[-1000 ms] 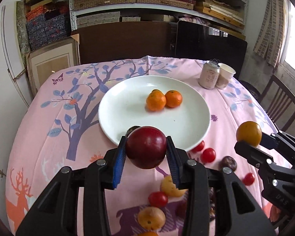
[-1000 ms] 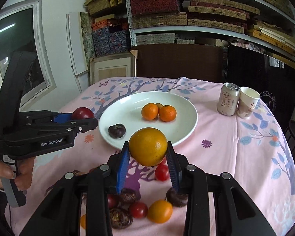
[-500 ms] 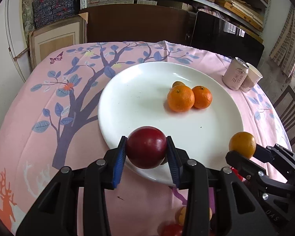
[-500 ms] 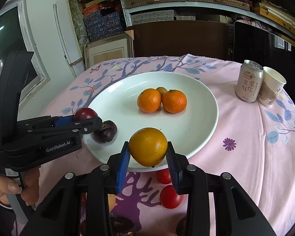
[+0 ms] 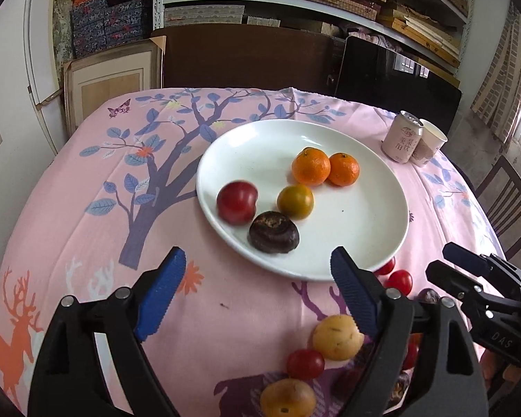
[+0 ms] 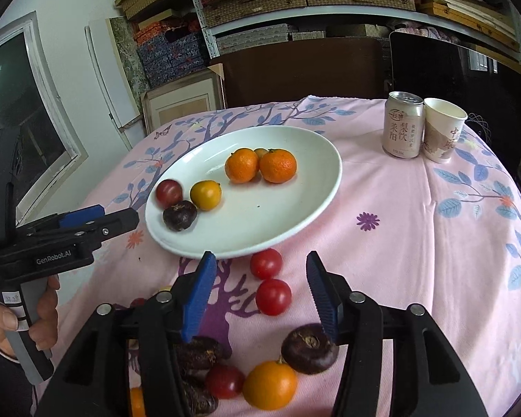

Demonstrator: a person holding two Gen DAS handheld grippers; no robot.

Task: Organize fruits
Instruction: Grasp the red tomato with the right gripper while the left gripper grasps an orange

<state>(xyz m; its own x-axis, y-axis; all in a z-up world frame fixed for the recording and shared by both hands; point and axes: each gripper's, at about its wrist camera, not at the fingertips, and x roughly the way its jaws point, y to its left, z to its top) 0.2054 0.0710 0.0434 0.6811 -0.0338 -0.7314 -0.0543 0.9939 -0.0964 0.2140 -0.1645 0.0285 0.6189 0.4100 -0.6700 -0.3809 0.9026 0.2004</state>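
The white plate [image 5: 357, 215] holds two tangerines [image 5: 311, 166], a dark red plum [image 5: 237, 202], a yellow-orange fruit [image 5: 295, 201] and a dark brown fruit [image 5: 273, 232]. My left gripper [image 5: 257, 257] hangs just short of the plate's near rim, its jaws opening with nothing between them. My right gripper [image 6: 261, 259] is also opening and holds nothing; it hovers over two cherry tomatoes [image 6: 273, 296] lying on the cloth before the plate [image 6: 260, 229]. In the right wrist view the plum [image 6: 169, 193] and the yellow-orange fruit [image 6: 205, 194] rest at the plate's left.
Loose fruit lies on the pink tablecloth near me: an orange [image 6: 270, 385], a dark brown fruit [image 6: 309, 347], tomatoes and pale yellow fruits [image 5: 337, 337]. A drink can [image 6: 403, 125] and paper cup [image 6: 443, 130] stand at the back right. A hand [image 6: 17, 312] holds the left gripper's handle.
Both grippers opened and let go. The plum and the yellow-orange fruit now lie on the plate, and both grippers have drawn back from it.
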